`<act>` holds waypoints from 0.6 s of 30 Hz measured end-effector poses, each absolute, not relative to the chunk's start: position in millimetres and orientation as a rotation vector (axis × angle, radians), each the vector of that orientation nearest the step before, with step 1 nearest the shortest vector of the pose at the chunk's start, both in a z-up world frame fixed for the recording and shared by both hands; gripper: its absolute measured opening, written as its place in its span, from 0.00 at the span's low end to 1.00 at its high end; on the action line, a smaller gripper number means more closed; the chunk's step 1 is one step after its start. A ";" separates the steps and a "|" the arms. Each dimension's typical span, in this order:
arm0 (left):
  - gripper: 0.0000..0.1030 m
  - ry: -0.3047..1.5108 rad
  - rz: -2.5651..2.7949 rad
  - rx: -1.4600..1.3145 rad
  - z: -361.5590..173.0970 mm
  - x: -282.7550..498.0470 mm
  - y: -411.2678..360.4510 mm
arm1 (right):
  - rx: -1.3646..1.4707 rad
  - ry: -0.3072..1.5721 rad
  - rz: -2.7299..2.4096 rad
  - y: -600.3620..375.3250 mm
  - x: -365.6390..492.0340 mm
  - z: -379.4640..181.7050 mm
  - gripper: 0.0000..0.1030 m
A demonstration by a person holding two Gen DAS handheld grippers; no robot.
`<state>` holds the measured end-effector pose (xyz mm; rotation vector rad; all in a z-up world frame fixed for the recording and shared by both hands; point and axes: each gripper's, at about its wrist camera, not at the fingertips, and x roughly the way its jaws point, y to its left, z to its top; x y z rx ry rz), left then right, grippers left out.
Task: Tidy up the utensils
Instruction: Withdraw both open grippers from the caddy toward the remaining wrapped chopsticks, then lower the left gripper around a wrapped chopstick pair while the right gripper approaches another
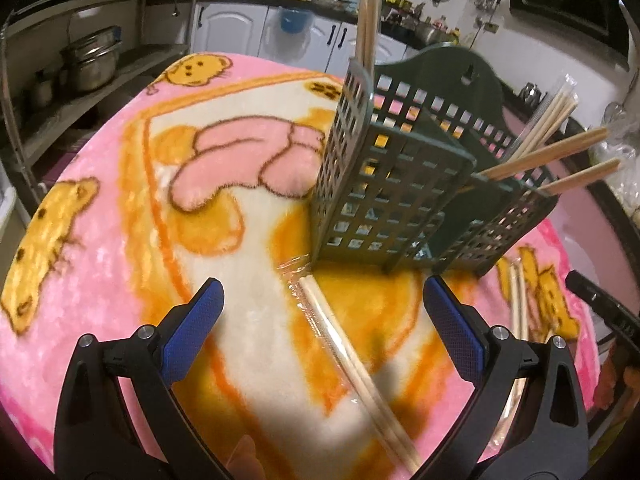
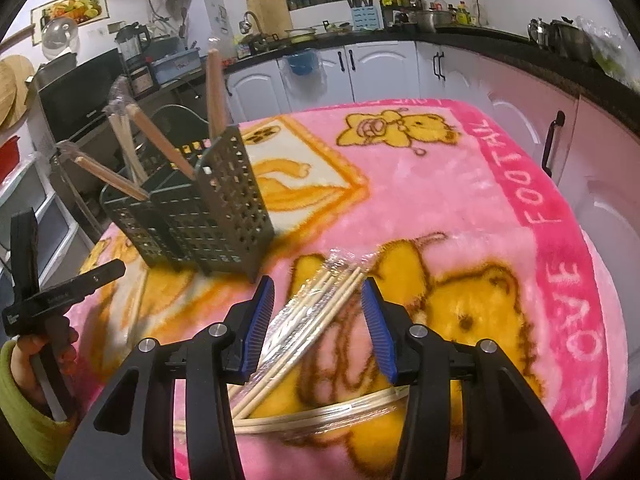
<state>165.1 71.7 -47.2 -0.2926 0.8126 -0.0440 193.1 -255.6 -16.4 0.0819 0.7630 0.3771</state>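
Observation:
A dark green lattice utensil holder (image 1: 396,196) stands on the pink bear blanket (image 1: 100,208); chopsticks (image 1: 560,152) stick out of its compartments. It also shows in the right wrist view (image 2: 200,216). My left gripper (image 1: 320,320) is open over a plastic-wrapped chopstick pair (image 1: 352,364) lying on the blanket. My right gripper (image 2: 318,316) is open around a plastic-wrapped bundle of chopsticks (image 2: 320,312) that lies between its fingers. Another wrapped pair (image 2: 320,412) lies crosswise below it.
More wrapped chopsticks (image 1: 516,300) lie right of the holder. The left hand and its gripper handle (image 2: 44,304) show at the left edge. Kitchen cabinets (image 2: 384,68) and a cluttered counter (image 2: 440,20) stand behind the table. Pots (image 1: 92,60) sit on a shelf at left.

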 end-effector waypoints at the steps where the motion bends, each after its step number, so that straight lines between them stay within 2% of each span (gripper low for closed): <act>1: 0.85 0.820 -0.048 -0.288 -49.4 167.1 71.0 | 0.081 0.772 0.370 -256.0 196.7 -18.9 0.41; 6: 0.68 0.861 -0.051 -0.266 -61.0 175.8 67.3 | 0.084 0.816 0.351 -258.1 213.7 -30.0 0.39; 14: 0.62 0.892 -0.040 -0.258 -70.8 185.2 67.8 | 0.067 0.865 0.306 -257.1 243.7 -47.3 0.37; 18: 0.57 0.891 -0.033 -0.252 -71.7 186.5 67.9 | 0.083 0.887 0.291 -259.8 255.4 -56.8 0.33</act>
